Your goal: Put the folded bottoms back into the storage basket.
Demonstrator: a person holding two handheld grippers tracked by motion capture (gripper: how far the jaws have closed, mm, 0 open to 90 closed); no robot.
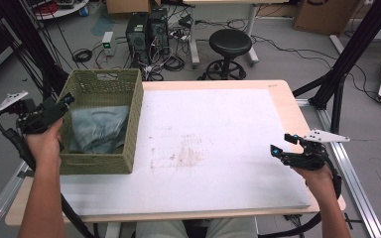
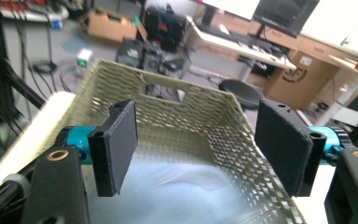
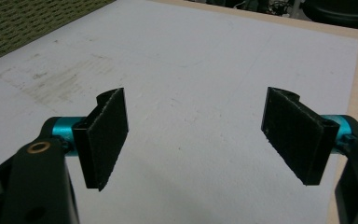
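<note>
Grey floor strewn with cables point(image 1: 273, 42); black stool point(image 1: 230, 43); computer towers point(image 1: 147, 30).

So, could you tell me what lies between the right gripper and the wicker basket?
Just bare, faintly stained white mat, in the high view, between right gripper and wicker basket.

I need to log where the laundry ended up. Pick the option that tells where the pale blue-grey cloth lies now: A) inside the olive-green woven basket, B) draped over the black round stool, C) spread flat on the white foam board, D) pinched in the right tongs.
A: the pale blue-grey cloth lies crumpled on the bottom of the olive-green woven basket, and the left tongs stand open above it with nothing between them.
</note>
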